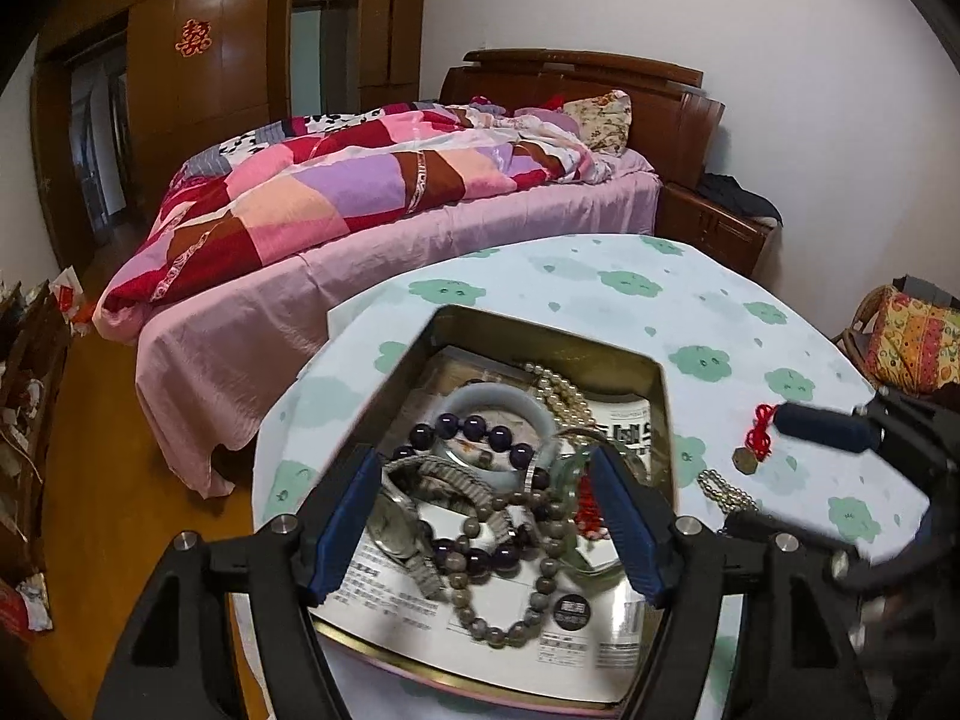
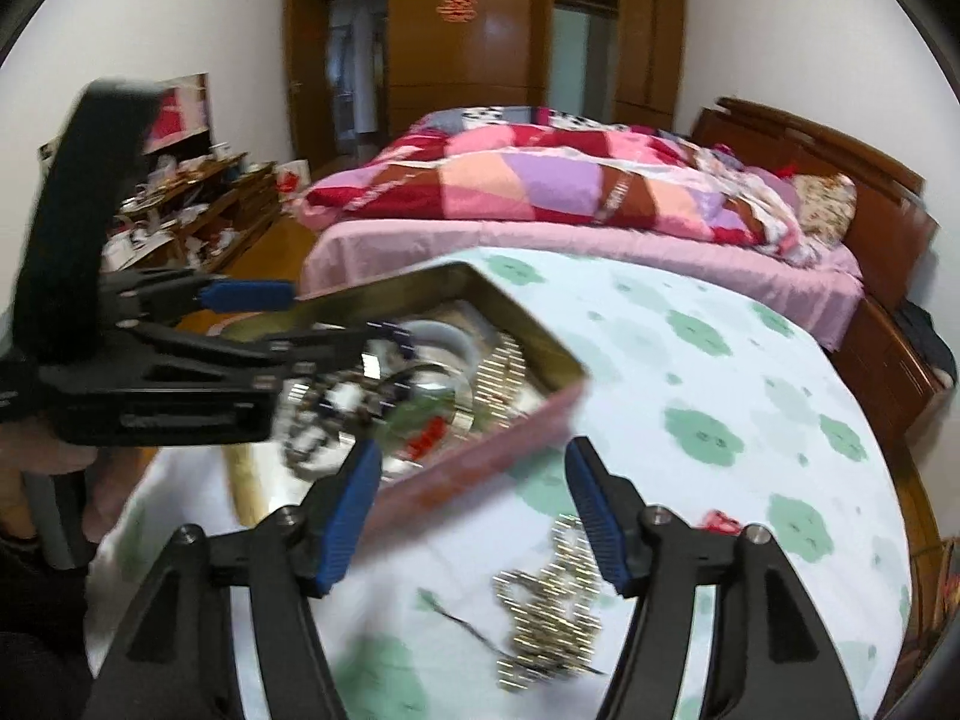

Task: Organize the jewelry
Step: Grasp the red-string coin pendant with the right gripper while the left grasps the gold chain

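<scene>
An open metal tin (image 1: 663,414) sits on the round table and holds jewelry: a purple bead bracelet (image 1: 474,427), a grey bead bracelet (image 1: 528,594), a metal watch (image 1: 402,516), a pale jade bangle (image 1: 510,402) and pearls (image 1: 564,396). My left gripper (image 1: 486,468) is open above the tin, empty. My right gripper (image 2: 474,468) is open over a pearl string (image 2: 552,594) lying on the cloth beside the tin (image 2: 480,468). A red-knotted coin charm (image 1: 750,450) lies on the cloth; the right gripper (image 1: 798,468) shows around it in the left view.
The table (image 2: 750,396) has a white cloth with green clouds. A bed (image 1: 372,216) with a patchwork quilt stands just behind it. A wooden wardrobe (image 2: 480,42) fills the back wall. A cluttered shelf (image 2: 186,210) is at the left, a cushioned chair (image 1: 912,342) at the right.
</scene>
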Motion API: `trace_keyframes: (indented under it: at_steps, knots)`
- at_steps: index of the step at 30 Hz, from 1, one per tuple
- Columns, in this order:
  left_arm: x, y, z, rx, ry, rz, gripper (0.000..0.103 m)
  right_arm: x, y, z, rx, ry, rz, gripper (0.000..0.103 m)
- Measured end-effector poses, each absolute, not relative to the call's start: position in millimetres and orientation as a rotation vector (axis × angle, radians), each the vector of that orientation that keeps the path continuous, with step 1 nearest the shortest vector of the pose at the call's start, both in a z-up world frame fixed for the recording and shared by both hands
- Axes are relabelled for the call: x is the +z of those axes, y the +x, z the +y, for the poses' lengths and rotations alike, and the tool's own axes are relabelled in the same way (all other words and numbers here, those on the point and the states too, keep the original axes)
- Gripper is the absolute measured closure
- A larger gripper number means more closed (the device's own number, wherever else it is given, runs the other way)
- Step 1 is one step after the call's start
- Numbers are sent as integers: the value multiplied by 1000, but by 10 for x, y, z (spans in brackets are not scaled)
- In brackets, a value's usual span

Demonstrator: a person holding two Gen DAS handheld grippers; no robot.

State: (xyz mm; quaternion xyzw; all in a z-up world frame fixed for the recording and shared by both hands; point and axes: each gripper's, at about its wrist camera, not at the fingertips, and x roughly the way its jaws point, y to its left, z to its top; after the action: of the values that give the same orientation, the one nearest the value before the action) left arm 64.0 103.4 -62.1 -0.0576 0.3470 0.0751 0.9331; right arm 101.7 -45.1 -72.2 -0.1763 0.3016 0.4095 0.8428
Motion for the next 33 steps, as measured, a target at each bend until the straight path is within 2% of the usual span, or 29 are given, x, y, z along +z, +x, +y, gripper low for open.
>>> trace_keyframes:
  at_steps: [5, 18, 19, 20, 21, 22, 33]
  knots:
    - [-652, 693, 854, 133, -92, 722, 25, -836, 1371, -704, 701, -339, 715, 33]
    - [-718, 798, 574, 76, -78, 750, 25, -1219, 1960, -917, 545, -273, 906, 35]
    - [-710, 793, 552, 65, -81, 747, 25, -1218, 1960, -935, 542, -268, 900, 48]
    - [-702, 788, 527, 52, -83, 743, 25, -1204, 1948, -952, 547, -268, 895, 82]
    - [-695, 781, 502, 38, -84, 739, 25, -1187, 1945, -965, 557, -268, 904, 98]
    - [-686, 774, 469, 23, -83, 735, 25, -1191, 1937, -993, 559, -265, 911, 95]
    - [-715, 761, -40, -87, -7, 747, 25, -1003, 1632, -1509, 544, -194, 847, 96]
